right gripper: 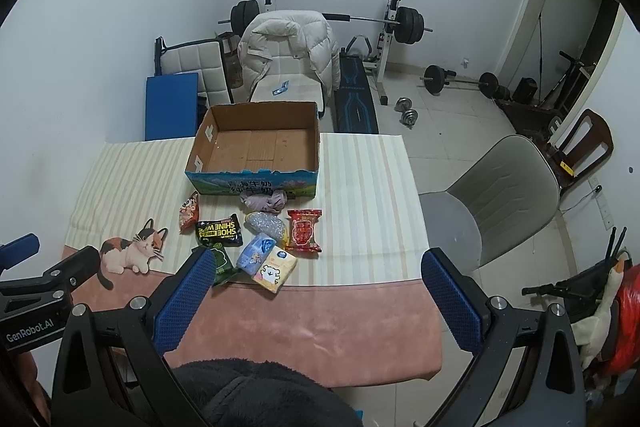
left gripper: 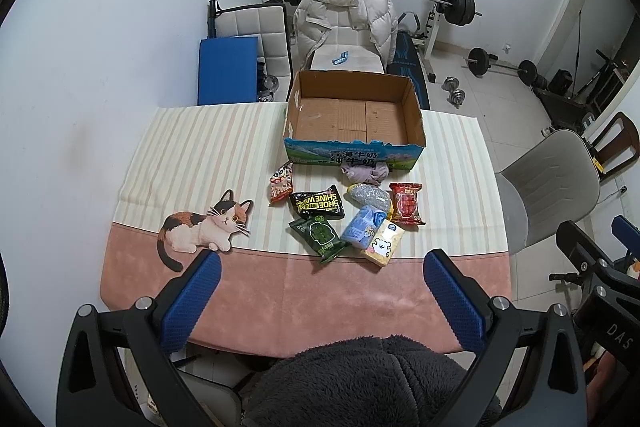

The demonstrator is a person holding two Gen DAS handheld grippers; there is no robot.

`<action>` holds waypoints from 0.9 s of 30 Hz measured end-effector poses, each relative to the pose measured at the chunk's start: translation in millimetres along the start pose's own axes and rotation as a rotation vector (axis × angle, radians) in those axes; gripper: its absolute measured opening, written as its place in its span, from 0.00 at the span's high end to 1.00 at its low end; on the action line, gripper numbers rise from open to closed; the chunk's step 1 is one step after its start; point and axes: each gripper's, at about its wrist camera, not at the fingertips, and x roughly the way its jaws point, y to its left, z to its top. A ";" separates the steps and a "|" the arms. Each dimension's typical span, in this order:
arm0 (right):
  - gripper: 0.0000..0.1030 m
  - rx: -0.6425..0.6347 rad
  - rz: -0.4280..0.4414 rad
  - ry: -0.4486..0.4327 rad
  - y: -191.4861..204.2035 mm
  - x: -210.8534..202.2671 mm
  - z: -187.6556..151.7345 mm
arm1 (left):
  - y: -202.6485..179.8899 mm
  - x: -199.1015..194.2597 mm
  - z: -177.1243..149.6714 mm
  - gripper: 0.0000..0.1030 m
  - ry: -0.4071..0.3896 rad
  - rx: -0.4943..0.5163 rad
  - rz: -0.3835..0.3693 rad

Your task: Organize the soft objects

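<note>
A: Left wrist view: left gripper [left gripper: 322, 289] spread wide, empty, above the near table edge. Nothing boxed; cardboard box [left gripper: 354, 115] empty, soft packs piled just before it. I judge it's pre-first-pick.
B: Next?
A: Probably reach forward to the tissue pack [left gripper: 383, 241].
B: Right wrist view?
A: Right gripper [right gripper: 316, 291] also wide, empty. Black pack [right gripper: 219, 229] reads "SHOE SHINE W…", upside down; left tool marked "GenRobot.AI".
</note>
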 end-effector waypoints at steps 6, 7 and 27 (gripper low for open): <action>0.00 0.000 0.002 0.001 -0.5 -0.3 0.9 | -0.3 -0.4 0.2 0.00 0.000 -0.002 -0.003; 0.00 -0.001 0.001 -0.002 0.1 -1.3 0.8 | -1.2 -0.5 0.9 0.00 0.000 0.000 -0.001; 0.00 -0.008 0.002 -0.010 4.1 -7.9 -1.2 | -1.9 -2.0 -1.3 0.00 -0.004 0.000 -0.004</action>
